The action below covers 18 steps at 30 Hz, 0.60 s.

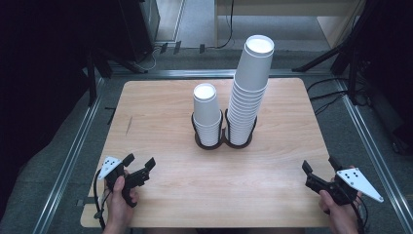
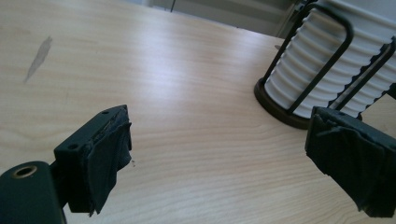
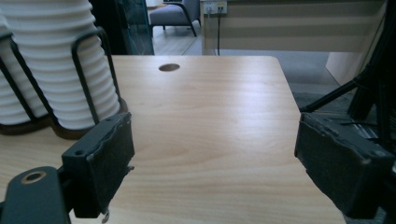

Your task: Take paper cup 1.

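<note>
Nearest the table's front edge, the left gripper point(image 1: 140, 165) and the right gripper point(image 1: 319, 167) are both held well short of the wire cup holder point(image 1: 223, 138), one off to each side of it, jaws spread apart with nothing caught between them. The pads point(image 2: 109, 151) are covered in a crinkly black wrap, a bit frayed at the edges.

The real risk is probably the tall cup stack point(image 1: 248, 95) in the holder's right ring: it towers far above the wire, so a sideways nudge or a pinch too low could tip the lot over. Thin paper cups could also be crushed by a hard squeeze, or two lifted stuck together.

The short cup stack point(image 1: 207, 115) in the left ring is steadier. White ribbed rims everywhere, on a smooth pale wood table point(image 1: 160, 105).
</note>
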Available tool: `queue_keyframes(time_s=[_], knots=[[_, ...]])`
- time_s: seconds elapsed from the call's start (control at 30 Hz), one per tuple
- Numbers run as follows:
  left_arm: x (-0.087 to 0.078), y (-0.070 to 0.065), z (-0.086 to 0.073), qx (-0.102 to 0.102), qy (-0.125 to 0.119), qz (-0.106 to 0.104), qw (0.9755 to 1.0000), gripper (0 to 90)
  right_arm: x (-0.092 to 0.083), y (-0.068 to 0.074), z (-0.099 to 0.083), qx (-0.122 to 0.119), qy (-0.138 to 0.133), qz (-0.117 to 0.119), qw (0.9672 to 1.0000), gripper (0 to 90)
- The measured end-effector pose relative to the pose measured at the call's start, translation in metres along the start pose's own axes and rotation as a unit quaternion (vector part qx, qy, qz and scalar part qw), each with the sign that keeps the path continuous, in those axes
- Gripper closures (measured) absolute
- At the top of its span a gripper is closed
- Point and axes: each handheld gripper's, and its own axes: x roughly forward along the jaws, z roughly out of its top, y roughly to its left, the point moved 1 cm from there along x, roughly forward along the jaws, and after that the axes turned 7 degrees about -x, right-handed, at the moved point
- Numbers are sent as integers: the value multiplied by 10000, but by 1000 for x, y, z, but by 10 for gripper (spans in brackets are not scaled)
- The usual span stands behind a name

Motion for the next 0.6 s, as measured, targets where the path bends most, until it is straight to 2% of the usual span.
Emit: queue_keyframes(time_s=[0.13,0.2,0.27,0.43,0.6], knots=[[3,-15,5,83,2,-174,9998,73,-2,4,16,102,-162,108,9998,99],[5,-22,6,170,24,-222,9996,73,-1,6,23,161,-157,173,9996,97],[7,-29,9,210,-2,-292,9994,73,0,8,30,135,-160,37,9998,58],[17,-47,20,280,-2,-452,9986,72,5,11,44,152,-153,84,9997,54],[27,-67,29,506,-5,-586,9970,72,8,17,58,192,-188,158,9995,54]])
